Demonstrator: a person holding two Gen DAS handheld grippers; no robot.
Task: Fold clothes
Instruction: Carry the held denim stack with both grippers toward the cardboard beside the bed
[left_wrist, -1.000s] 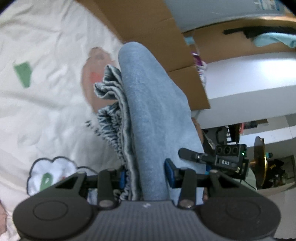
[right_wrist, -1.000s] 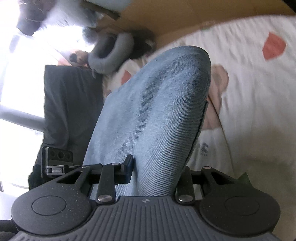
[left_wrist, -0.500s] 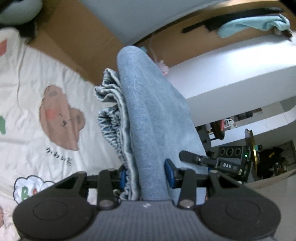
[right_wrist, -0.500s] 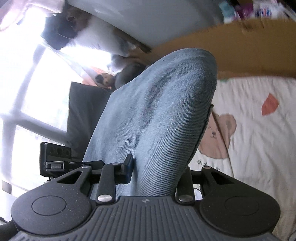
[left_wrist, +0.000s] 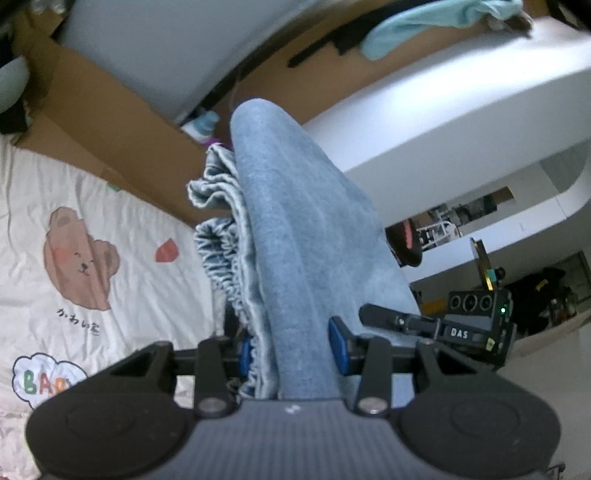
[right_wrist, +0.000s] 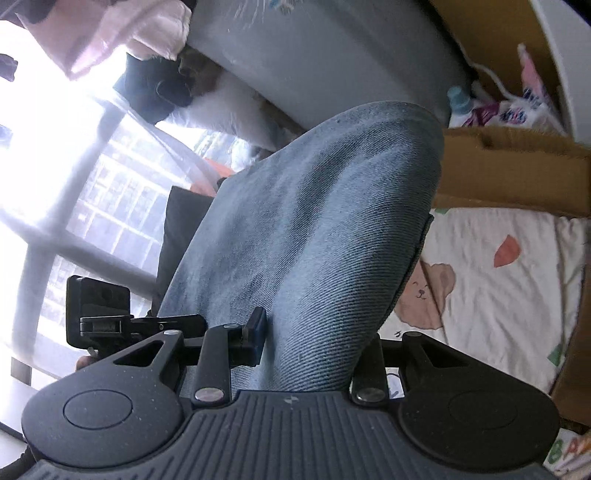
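- The right pad of the right gripper (right_wrist: 314, 343) is hidden behind the cloth; much of each view is filled by the denim, and the window side of the right wrist view is washed out by glare.
- The left gripper (left_wrist: 291, 350) is clamped on a bunched edge of the denim garment (left_wrist: 295, 236), its blue pads partly apart with gathered elastic waistband cloth pressed between them.
- The right gripper is likewise closed on a thick fold of the same garment (right_wrist: 314, 236), which rises in a hump ahead of the fingers.
- The garment is held up off the bed sheet (left_wrist: 110, 229), white with bear prints.
- Beyond the sheet stands a cardboard box (left_wrist: 110, 122), with a white shelf (left_wrist: 461, 103) to the side.
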